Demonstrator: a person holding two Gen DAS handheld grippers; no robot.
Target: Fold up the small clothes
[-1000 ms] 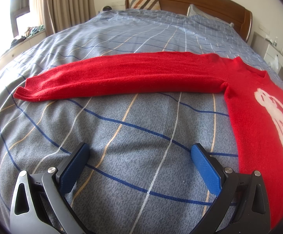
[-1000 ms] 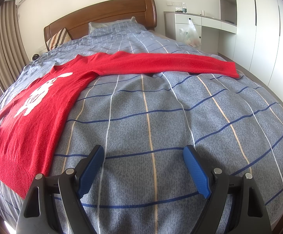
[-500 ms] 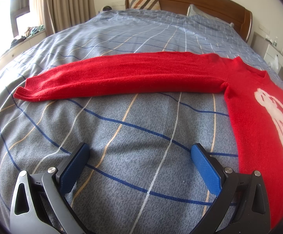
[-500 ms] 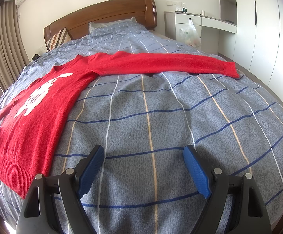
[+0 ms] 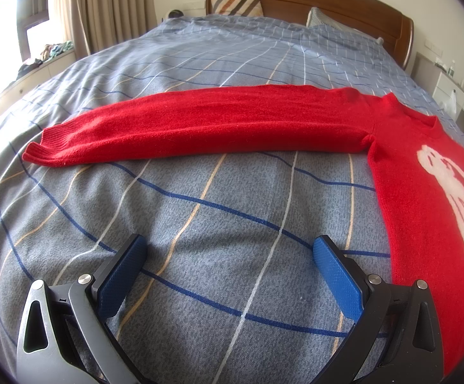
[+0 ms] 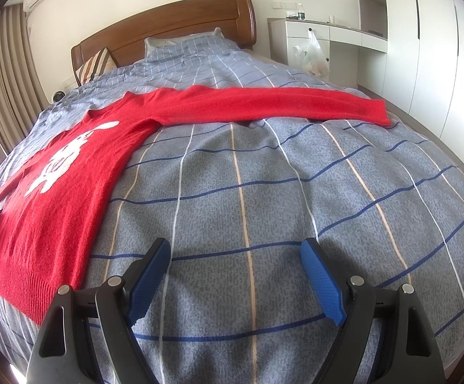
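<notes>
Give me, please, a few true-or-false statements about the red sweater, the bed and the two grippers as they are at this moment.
1. The red sweater lies spread flat on the checked duvet with both sleeves stretched out sideways. True.
2. The left gripper is clamped on a sleeve cuff. False: its jaws are open over bare duvet, nothing between them.
3. The sweater's front shows a white figure. True.
4. The right gripper holds the sweater's hem. False: it is open, with the hem off to one side.
5. A striped cushion leans against the wooden headboard. True.
</notes>
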